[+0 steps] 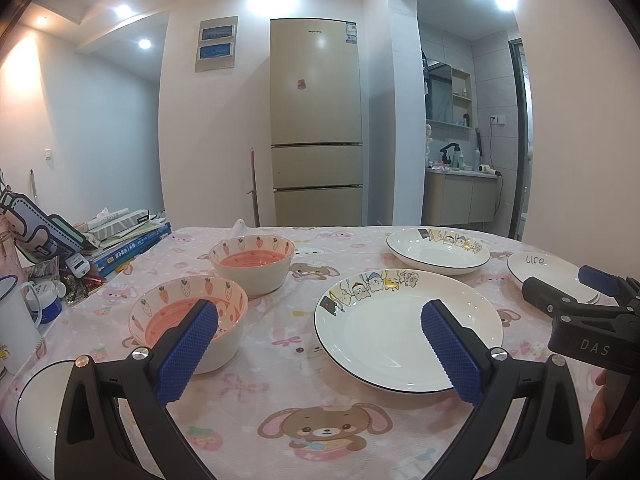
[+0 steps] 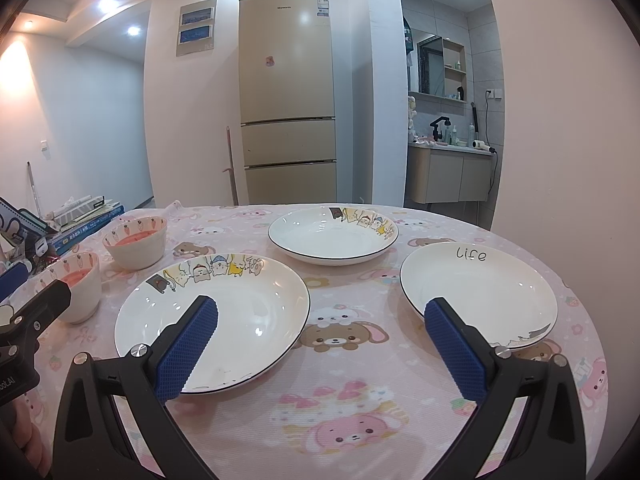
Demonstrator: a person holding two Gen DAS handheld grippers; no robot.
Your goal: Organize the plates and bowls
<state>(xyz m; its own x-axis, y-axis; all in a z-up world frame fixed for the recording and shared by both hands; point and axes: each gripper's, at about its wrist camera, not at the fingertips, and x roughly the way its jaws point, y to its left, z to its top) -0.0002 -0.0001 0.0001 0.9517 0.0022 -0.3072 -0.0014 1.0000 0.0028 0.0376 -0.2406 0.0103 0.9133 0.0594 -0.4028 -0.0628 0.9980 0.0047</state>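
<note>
Two strawberry-print bowls stand on the pink tablecloth, a near bowl point(image 1: 188, 320) point(image 2: 76, 288) and a far bowl point(image 1: 252, 262) point(image 2: 136, 242). A near cartoon plate point(image 1: 400, 324) point(image 2: 224, 312), a far cartoon plate point(image 1: 438, 250) point(image 2: 332, 232) and a white "life" plate point(image 1: 548, 276) point(image 2: 480, 292) lie flat. My left gripper point(image 1: 320, 344) is open and empty, hovering between the near bowl and the near cartoon plate. My right gripper point(image 2: 320, 344) is open and empty, between the near cartoon plate and the "life" plate.
Books and clutter point(image 1: 120, 240) pile at the table's left edge. A white mug point(image 1: 12, 320) and a white dish rim point(image 1: 36, 412) sit at the near left. A fridge point(image 1: 316, 120) stands behind the table.
</note>
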